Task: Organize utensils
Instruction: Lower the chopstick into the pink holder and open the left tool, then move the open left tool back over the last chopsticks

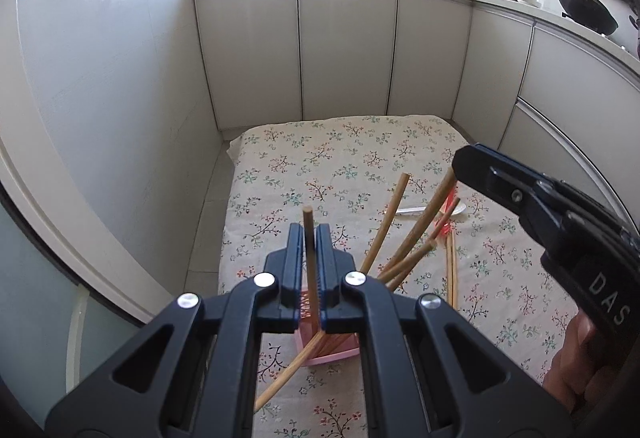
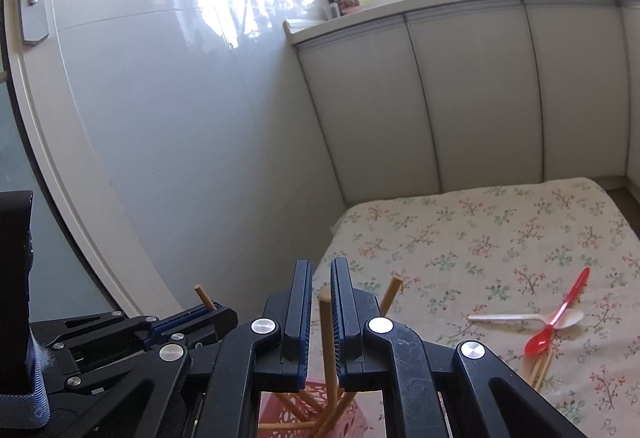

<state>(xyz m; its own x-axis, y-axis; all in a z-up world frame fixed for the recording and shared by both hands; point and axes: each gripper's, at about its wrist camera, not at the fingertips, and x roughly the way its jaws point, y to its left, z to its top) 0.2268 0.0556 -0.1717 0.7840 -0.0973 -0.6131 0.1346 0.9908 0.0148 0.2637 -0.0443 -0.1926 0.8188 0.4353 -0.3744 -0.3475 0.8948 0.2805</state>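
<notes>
Left gripper (image 1: pixel 310 238) clamped on 1 thin wooden chopstick (image 1: pixel 309 234), upright over the pink perforated plastic holder (image 1: pixel 332 352). Right gripper (image 2: pixel 321 278) slightly parted, another wooden chopstick (image 2: pixel 329 338) loose between its jaws, tip in the holder. Release vertically. Red plastic spoon (image 2: pixel 560 322), white plastic spoon (image 2: pixel 520 318) remain on the floral tablecloth (image 2: pixel 500 230).

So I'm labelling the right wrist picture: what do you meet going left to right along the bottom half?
Left gripper with its chopstick → right gripper around an upright chopstick → white spoon → red spoon.
</notes>
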